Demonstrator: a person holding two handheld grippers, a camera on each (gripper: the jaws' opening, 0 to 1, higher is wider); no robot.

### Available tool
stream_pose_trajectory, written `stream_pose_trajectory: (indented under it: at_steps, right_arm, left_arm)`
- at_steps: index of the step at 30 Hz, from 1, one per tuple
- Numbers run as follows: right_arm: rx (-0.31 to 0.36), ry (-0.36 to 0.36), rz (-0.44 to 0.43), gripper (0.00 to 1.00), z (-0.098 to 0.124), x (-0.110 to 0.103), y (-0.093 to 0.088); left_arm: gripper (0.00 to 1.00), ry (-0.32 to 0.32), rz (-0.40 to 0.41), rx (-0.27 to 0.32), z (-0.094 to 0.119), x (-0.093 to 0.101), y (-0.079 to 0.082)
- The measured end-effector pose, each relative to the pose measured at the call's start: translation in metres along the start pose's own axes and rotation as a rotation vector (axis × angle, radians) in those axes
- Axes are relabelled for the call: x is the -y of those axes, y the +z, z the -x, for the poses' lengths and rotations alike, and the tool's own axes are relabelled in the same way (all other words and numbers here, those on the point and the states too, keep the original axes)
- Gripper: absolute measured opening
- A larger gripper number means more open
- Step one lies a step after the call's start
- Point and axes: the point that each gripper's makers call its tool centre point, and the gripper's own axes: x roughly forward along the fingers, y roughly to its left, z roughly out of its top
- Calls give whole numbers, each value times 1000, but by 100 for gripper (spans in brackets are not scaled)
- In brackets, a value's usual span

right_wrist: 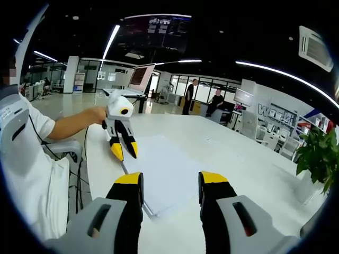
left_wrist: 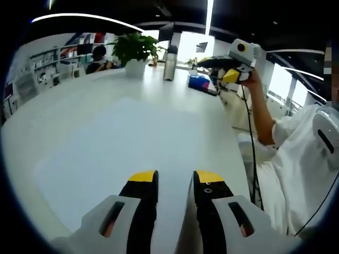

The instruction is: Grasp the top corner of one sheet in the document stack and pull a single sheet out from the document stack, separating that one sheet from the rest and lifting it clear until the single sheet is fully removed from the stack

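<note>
1. The document stack (left_wrist: 132, 153) lies flat on the white table (left_wrist: 63, 100). It is spread out so a corner is easy to reach. In the right gripper view the stack (right_wrist: 169, 164) sits near the table edge closest to the person.

2. The left gripper (left_wrist: 176, 182) hangs low over the near part of the stack. Its two yellow-tipped jaws are open with a gap between them, and they hold nothing. It looks ready to go for a corner. In the right gripper view, the left gripper (right_wrist: 123, 150) points its tips down just by the stack's edge.

3. The right gripper (right_wrist: 172, 182) is up above the stack, well away from it. Its jaws are open wide and hold nothing. In the left gripper view, the right gripper (left_wrist: 230, 74) is held high in the person's hand (left_wrist: 253, 78), past the far side of the stack.

4. No sheet is pulled out yet, I think.

5. Past the stack stand a potted plant (left_wrist: 133, 53) and a metal bottle (left_wrist: 170, 63).

6. White letters (right_wrist: 271, 114) on the far wall start with "W". The rest is too blurry to read.
</note>
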Motion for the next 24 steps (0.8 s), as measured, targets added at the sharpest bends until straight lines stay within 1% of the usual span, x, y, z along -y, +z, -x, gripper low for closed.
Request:
stream_pose_trajectory:
  at_steps: [2,3,5,6,8,10,13,16,19,24]
  right_arm:
    - [-1,-2,-1,41,0,1,0]
    - [-1,-3,-1,41,0,1,-1]
    - [1,-3,-3,41,1,1,0]
    - [1,-3,-2,41,1,1,0]
    - [0,-2,-1,41,0,1,0]
    - [0,-2,0,41,0,1,0]
    - [3,-3,-1,41,1,1,1]
    - [2,-4,0,41,2,1,0]
    - [3,-4,0,41,2,2,0]
    - [3,-5,-2,41,2,2,0]
  left_arm:
    - [27,1,2,0,0,0,0]
    - [27,10,-9,-5,-1,1,0]
    - [27,49,-73,-34,-1,-1,-1]
    - [28,70,-121,-50,-1,-1,-1]
    - [31,111,-170,-81,-2,-2,0]
    - [31,105,-198,-75,-3,4,5]
    - [31,94,-204,-76,-4,9,8]
    - [31,104,-216,-100,-6,5,4]
    - [31,100,-194,-105,-7,1,1]
    - [32,75,-150,-83,-5,2,0]
